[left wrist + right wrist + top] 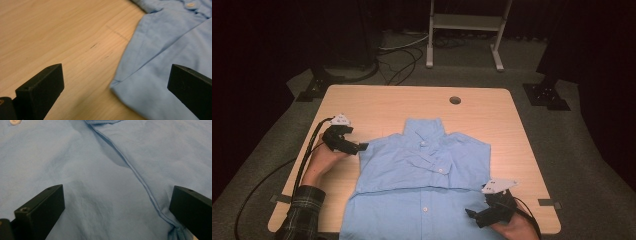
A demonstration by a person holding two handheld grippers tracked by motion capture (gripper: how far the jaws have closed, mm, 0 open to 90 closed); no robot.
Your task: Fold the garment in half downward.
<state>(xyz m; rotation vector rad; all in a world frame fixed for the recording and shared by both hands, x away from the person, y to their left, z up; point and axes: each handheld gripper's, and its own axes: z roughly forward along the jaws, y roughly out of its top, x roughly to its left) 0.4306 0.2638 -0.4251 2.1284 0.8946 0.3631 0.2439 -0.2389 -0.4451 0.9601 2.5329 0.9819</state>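
A light blue button shirt (422, 175) lies flat on the wooden table (377, 105), collar toward the far side, sleeves folded across its front. My left gripper (362, 147) is open at the shirt's left edge; in the left gripper view a folded corner of the shirt (160, 62) lies between the wide-apart jaws, closer to the right one. My right gripper (471, 214) is open, low over the shirt's lower right part. In the right gripper view the blue cloth (100, 195) with a seam running diagonally spreads between its jaws.
A round cable hole (455, 100) sits near the table's far edge. A white metal stand (464, 22) and cables lie on the floor behind the table. Bare wood stretches left of the shirt and along the far side.
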